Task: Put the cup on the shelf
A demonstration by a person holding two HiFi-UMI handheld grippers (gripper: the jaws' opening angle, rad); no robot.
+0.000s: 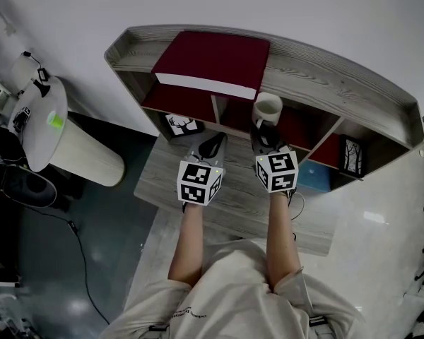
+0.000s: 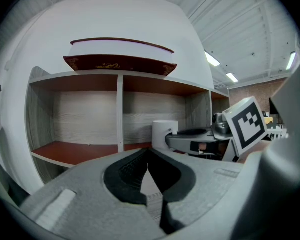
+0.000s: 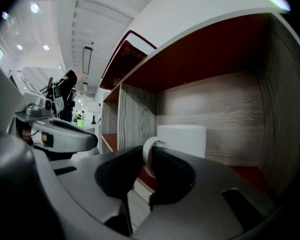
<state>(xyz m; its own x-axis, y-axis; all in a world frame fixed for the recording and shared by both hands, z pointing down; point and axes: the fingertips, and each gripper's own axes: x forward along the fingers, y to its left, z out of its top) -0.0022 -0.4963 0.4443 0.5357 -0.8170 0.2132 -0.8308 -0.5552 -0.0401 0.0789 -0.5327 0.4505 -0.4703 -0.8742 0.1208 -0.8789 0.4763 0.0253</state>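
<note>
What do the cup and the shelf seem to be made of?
The cup looks like glazed ceramic: plain white and smooth, with a thick rim and a stout loop handle. Hard plastic cannot be ruled out. The shelf looks like wood or wood-look laminate board: grey and matte, with streaky grain on its top and dividers and dark red faces inside the compartments. The pictures do not settle which.

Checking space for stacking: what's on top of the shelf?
A dark red book lies flat on top of the shelf, toward its left end. The wood under the book is hidden.
</note>
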